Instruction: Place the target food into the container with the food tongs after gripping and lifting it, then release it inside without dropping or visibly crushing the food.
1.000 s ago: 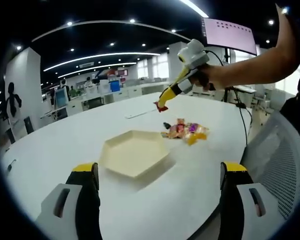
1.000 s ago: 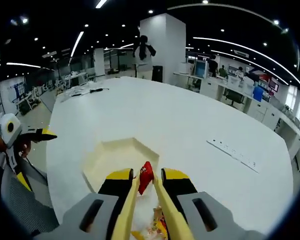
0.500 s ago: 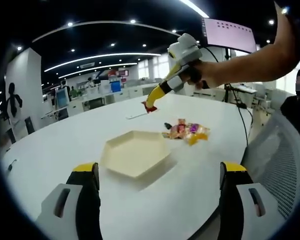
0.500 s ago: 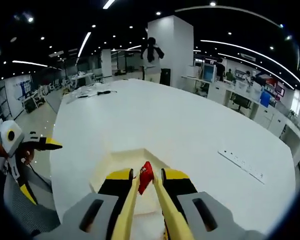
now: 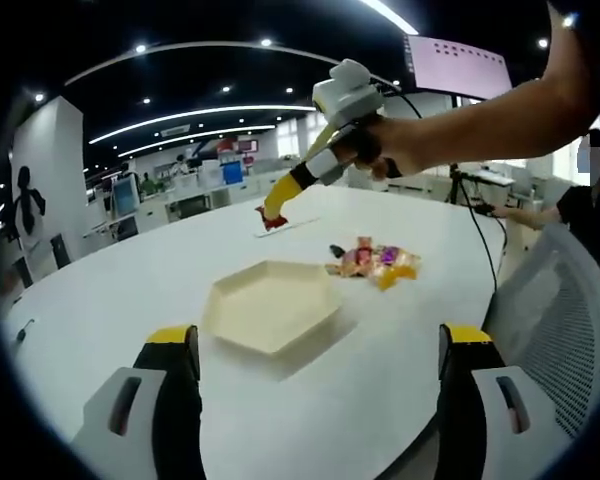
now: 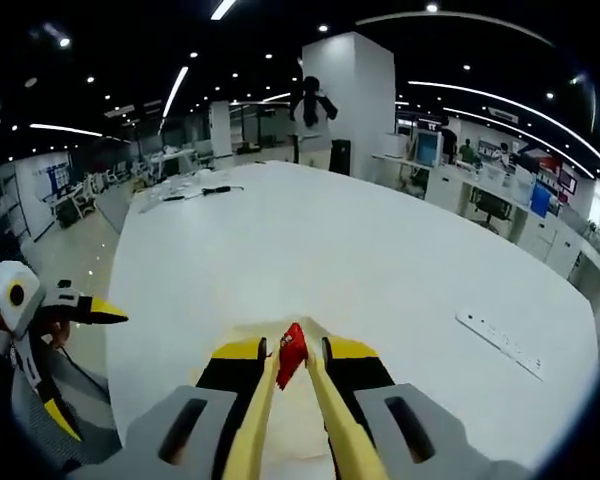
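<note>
A cream hexagonal tray (image 5: 270,305) lies on the white table, with a pile of wrapped candies (image 5: 372,262) just to its right. My left gripper (image 5: 318,338) is low in front of the tray, jaws wide open and holding nothing. My right gripper (image 5: 272,215), held by a hand, hangs in the air beyond the tray's far edge and is shut on a red wrapped candy (image 5: 269,220). In the right gripper view the red candy (image 6: 292,355) is pinched between the right gripper's (image 6: 292,350) tips, with cream tray (image 6: 292,415) showing below. The open left gripper (image 6: 100,378) sits at the left edge.
A white power strip (image 6: 505,338) lies on the table beyond the tray. A mesh chair (image 5: 560,330) stands at the table's right side. Small tools (image 6: 205,190) lie at the table's far end, and a person (image 6: 313,110) stands by a pillar.
My right gripper has carried the red candy leftward and higher, from above the candy pile to beyond the tray. My left gripper has stayed open and still.
</note>
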`<control>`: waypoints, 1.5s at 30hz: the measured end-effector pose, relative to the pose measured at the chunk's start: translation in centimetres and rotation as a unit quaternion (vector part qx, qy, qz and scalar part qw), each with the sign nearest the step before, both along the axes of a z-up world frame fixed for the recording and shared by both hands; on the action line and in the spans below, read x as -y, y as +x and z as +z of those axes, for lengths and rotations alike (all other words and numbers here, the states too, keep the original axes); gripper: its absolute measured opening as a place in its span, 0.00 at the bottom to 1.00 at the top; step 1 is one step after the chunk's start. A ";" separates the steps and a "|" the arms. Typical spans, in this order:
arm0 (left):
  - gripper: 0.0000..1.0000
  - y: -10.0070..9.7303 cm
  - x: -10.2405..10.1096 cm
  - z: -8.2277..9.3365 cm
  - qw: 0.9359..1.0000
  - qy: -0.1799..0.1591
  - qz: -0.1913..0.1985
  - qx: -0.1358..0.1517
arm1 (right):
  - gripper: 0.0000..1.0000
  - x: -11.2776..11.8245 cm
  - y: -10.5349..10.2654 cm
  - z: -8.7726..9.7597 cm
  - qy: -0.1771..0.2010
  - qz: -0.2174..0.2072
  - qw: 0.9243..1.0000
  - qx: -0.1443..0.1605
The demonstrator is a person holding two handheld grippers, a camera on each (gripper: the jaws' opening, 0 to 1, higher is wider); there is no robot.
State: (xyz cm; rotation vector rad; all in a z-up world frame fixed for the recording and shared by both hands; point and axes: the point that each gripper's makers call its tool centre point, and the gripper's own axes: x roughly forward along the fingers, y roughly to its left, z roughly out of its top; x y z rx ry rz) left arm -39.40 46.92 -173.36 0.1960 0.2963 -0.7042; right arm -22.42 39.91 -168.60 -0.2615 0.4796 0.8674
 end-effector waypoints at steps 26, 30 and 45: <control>0.95 -0.1 0.1 0.0 1.000 -0.004 -0.001 -0.004 | 0.24 -0.6 -0.6 0.5 -0.004 0.027 1.000 0.013; 0.95 -0.1 0.1 -0.1 1.000 -0.003 0.001 -0.005 | 0.24 -0.3 -0.8 0.4 -0.005 0.028 1.000 0.013; 0.96 -0.4 0.3 -0.1 1.000 -0.005 -0.007 -0.006 | 0.25 4.3 -0.8 0.2 -0.017 0.013 1.000 0.019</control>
